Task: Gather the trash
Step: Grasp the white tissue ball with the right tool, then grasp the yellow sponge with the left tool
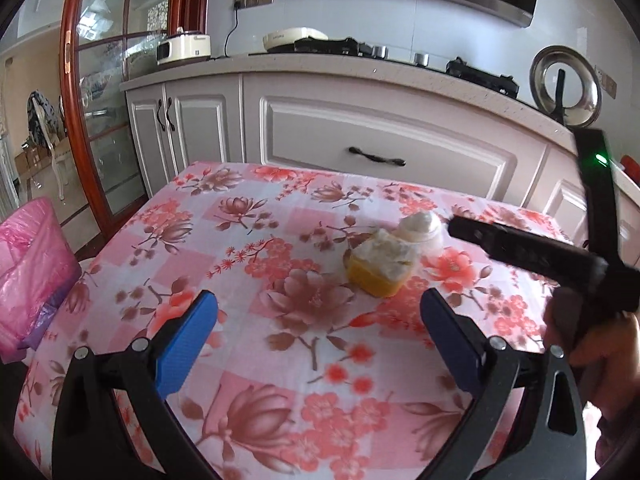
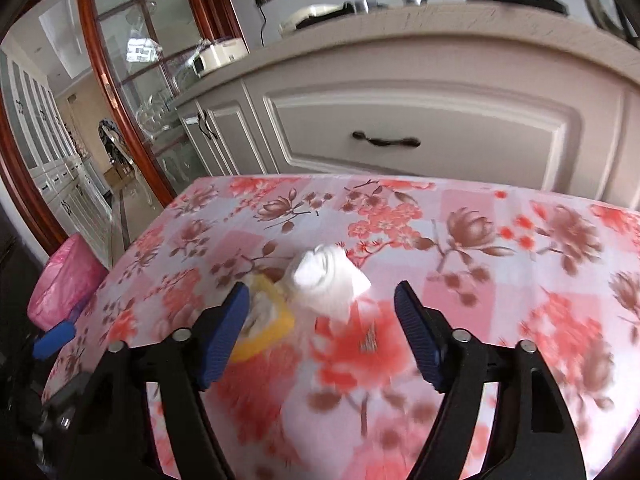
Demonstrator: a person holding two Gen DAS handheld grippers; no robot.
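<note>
Blue ribbed pads line both tools, and each one is spread wide with nothing between its fingers. The left gripper (image 1: 318,320) hovers low over the near part of the pink floral tablecloth (image 1: 256,236), pointing toward the white kitchen cabinet (image 1: 384,136). Its two fingers do not appear to touch the cloth or any trash. The right gripper (image 2: 322,332) leans in from the right side of the table; in the left wrist view its black body reaches toward the trash, with the person's hand (image 1: 600,344) wrapped round the handle below a small green light.

Two pieces of trash lie together near the middle of the table. One is a yellow fruit peel chunk with a pale, pithy top (image 1: 380,266). The other is a crumpled white paper tissue (image 1: 420,226), touching the peel on its far right side.

Seen from the right wrist camera, the tissue (image 2: 330,280) sits just ahead of the gap between the two fingers, nearer the left one. The peel (image 2: 266,322) lies partly behind the left finger (image 2: 224,332); whether that pad touches it cannot be told, as the frame is blurred.

One pink plastic bag (image 1: 32,276) stands beside the table's left edge.
</note>
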